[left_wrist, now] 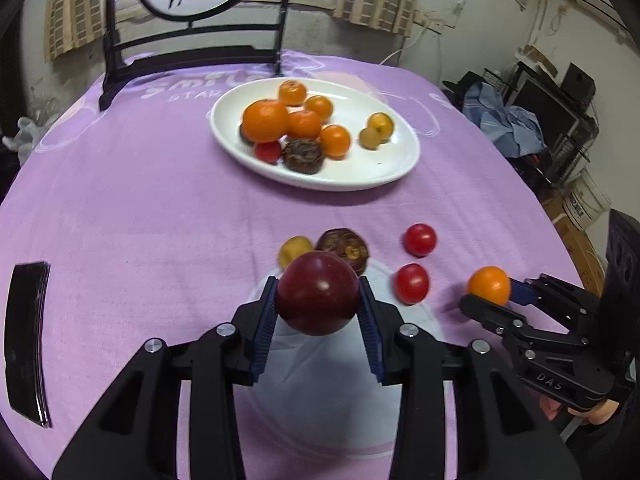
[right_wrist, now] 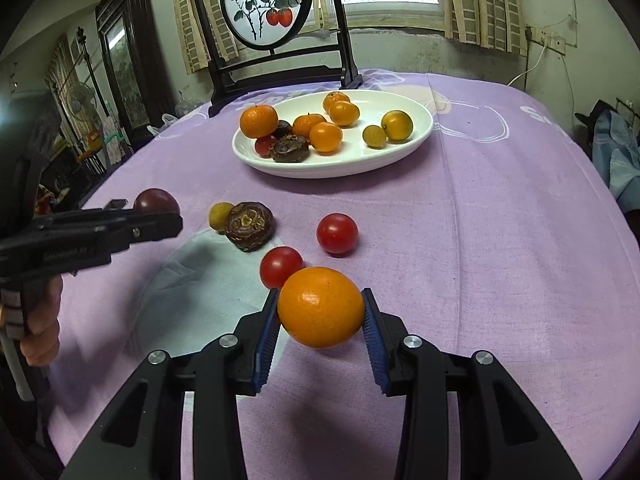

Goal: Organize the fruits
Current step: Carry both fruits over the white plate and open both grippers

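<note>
Now both claws carry fruit above the surface, well short of the white plate (left_wrist: 396, 168).

Left claw (left_wrist: 318, 300) clenches a dark red plum (left_wrist: 318, 294); right claw (right_wrist: 320, 310) clenches an orange (right_wrist: 320, 306). Round, smooth skins pinched only at their sides could roll out, scattering the loose tomatoes (right_wrist: 337, 233) below.

There were six oranges (right_wrist: 321, 306), three red tomatoes (right_wrist: 337, 233), three yellow-green fruits (right_wrist: 397, 126), three dark wrinkled fruits (right_wrist: 249, 225), one purple plum (left_wrist: 318, 293), one plate (right_wrist: 416, 136).
</note>
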